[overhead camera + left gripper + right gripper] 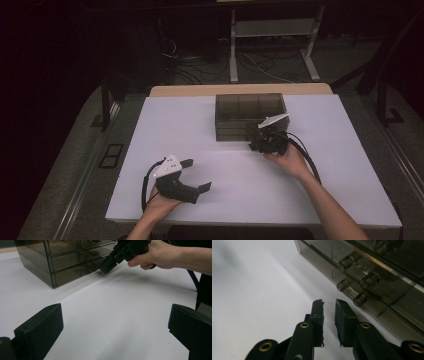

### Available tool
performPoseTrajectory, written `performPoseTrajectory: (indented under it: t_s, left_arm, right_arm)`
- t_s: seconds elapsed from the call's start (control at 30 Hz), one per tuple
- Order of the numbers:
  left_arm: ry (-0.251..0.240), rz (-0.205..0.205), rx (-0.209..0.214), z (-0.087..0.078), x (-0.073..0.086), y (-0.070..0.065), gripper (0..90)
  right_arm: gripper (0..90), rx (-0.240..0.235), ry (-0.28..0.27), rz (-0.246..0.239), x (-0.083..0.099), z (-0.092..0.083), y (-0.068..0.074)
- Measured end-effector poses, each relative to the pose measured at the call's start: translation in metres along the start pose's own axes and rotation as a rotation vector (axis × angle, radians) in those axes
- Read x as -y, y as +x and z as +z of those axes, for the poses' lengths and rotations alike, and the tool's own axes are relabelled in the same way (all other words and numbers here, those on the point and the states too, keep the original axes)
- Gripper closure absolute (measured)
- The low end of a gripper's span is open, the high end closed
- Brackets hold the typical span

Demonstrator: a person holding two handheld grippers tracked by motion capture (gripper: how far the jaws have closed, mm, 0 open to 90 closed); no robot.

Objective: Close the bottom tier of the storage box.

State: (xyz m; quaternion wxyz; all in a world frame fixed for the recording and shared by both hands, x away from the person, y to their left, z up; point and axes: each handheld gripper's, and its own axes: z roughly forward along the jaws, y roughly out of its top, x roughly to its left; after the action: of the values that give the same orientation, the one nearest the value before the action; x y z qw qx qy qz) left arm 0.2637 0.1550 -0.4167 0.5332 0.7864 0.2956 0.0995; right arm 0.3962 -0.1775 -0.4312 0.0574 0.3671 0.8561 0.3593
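Observation:
A smoky transparent drawer box (250,112) stands at the back middle of the white table top (165,125). My right gripper (253,145) is low at the box's front right, its tips close to the lower drawers. In the right gripper view its jaws (329,303) stand a narrow gap apart with nothing between them, just short of the clear round drawer knobs (360,300). My left gripper (197,174) rests near the table's front left, wide open and empty. The left gripper view looks between its jaws (115,315) toward the box (67,260) and the right gripper (106,266).
The box's drawers (387,277) look pushed in. Bare white table lies between the two hands. A wooden strip (240,90) runs along the far edge. Beyond it, on the dark floor, are cables and a white frame (272,30).

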Motion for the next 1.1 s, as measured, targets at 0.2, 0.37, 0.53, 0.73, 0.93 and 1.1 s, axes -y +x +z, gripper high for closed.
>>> performPoseTrajectory:
  t_s: [0.2, 0.37, 0.53, 0.73, 0.93, 1.1]
  left_arm:
    - [-0.001, -0.001, 0.003, 0.0, 0.0, -0.001, 0.0]
    - [-0.004, 0.0, 0.003, 0.0, 0.0, -0.003, 0.0]
    - [-0.005, -0.002, 0.002, -0.001, 0.0, -0.003, 0.0]
    - [-0.004, -0.009, 0.0, 0.0, 0.0, -0.002, 0.0]
    - [-0.003, -0.009, -0.001, 0.001, 0.0, -0.003, 0.0]
    - [0.001, -0.004, -0.002, 0.002, 0.0, -0.004, 0.0]
  right_arm:
    - [65.1, -0.001, 0.0, -0.002, 0.006, -0.01, 0.005]
    - [53.6, 0.007, -0.013, 0.004, 0.009, -0.02, 0.008]
    - [42.5, 0.013, -0.022, 0.008, 0.012, -0.028, 0.011]
    - [15.4, 0.006, -0.024, 0.007, 0.017, -0.039, 0.017]
    - [6.4, 0.006, -0.034, 0.009, 0.025, -0.054, 0.025]
    - [0.1, 0.008, -0.046, 0.034, 0.032, -0.064, 0.028]
